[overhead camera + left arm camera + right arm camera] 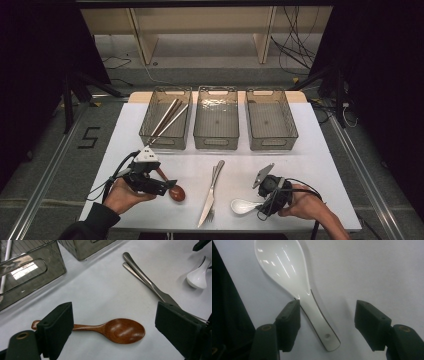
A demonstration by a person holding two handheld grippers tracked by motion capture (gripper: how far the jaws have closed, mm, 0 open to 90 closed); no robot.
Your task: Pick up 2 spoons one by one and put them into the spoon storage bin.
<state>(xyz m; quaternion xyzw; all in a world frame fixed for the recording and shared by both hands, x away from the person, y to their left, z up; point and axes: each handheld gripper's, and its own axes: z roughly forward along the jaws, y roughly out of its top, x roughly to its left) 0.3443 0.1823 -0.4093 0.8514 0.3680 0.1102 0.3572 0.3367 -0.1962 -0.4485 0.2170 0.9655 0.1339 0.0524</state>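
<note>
Both tools are spread wide and low over the bench, each lined up on a spoon, probably to sort the cutlery into the three bins [216,142] behind. Left tool [113,322]: the wooden spoon [117,330] lies flat between its jaws, handle passing behind the near jaw, nothing pinched. Right tool [327,323]: the white spoon [294,285] (glossy, bowl pointing away) has its handle between the jaws, closer to one pad. Knife and fork [212,190] lie crossed mid-bench.
</note>
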